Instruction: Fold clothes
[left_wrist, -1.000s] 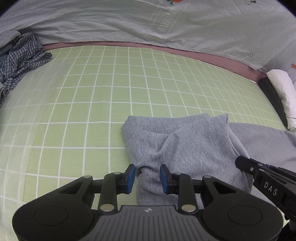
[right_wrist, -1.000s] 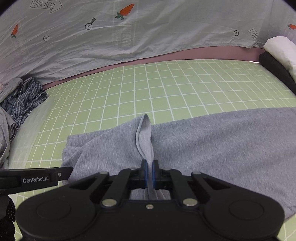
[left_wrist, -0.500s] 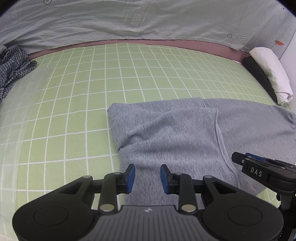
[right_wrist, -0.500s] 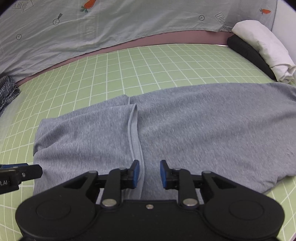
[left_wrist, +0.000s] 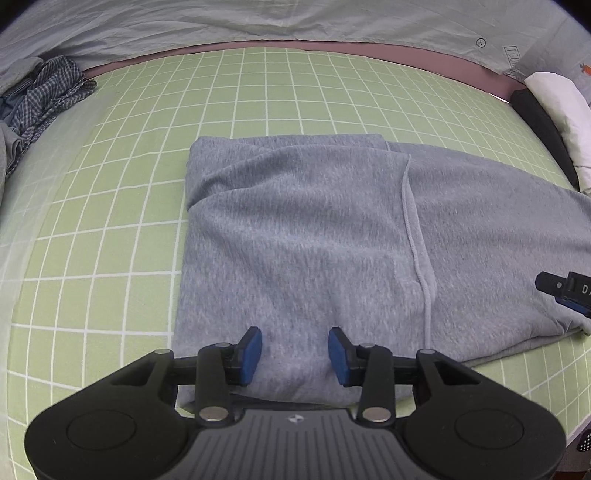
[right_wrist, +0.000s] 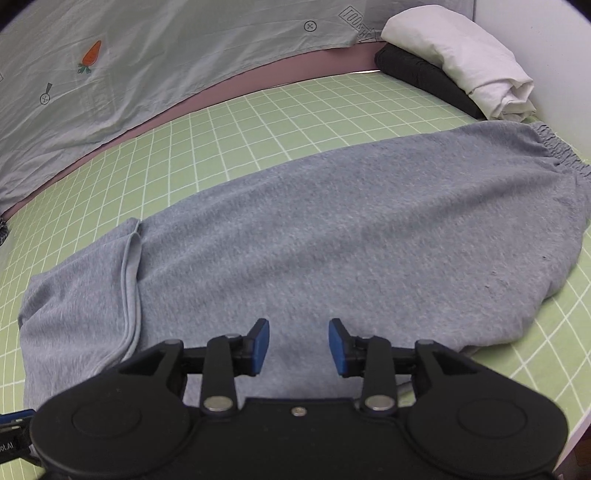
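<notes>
Trousers (right_wrist: 332, 229) of grey soft cloth lie flat across the green checked bed sheet (left_wrist: 258, 92), with the elastic waist (right_wrist: 554, 147) at the right end and the leg end turned back over the rest, so that the hem (left_wrist: 413, 229) makes a line across the upper layer. The folded flap is not even: near the far left corner the layers stand apart and a loose ridge shows, so I judge that another fold could trap this wrinkle, or the top layer could slide off, because the cloth is thick and nothing holds it down. The left gripper (left_wrist: 294, 350) hangs over the near edge of the flap with its fingers wide apart and empty; the right gripper (right_wrist: 298, 345) hangs over the middle part, also spread and holding nothing. A grasp from this position may take only one layer. The near edge of the trousers is hidden under both grippers, and the right view cuts off the waist end. At the far left a checked garment (left_wrist: 48, 96) lies crumpled, and at the far right white folded cloth (right_wrist: 461, 55) rests on something dark (right_wrist: 417, 74); what this is I cannot tell.
</notes>
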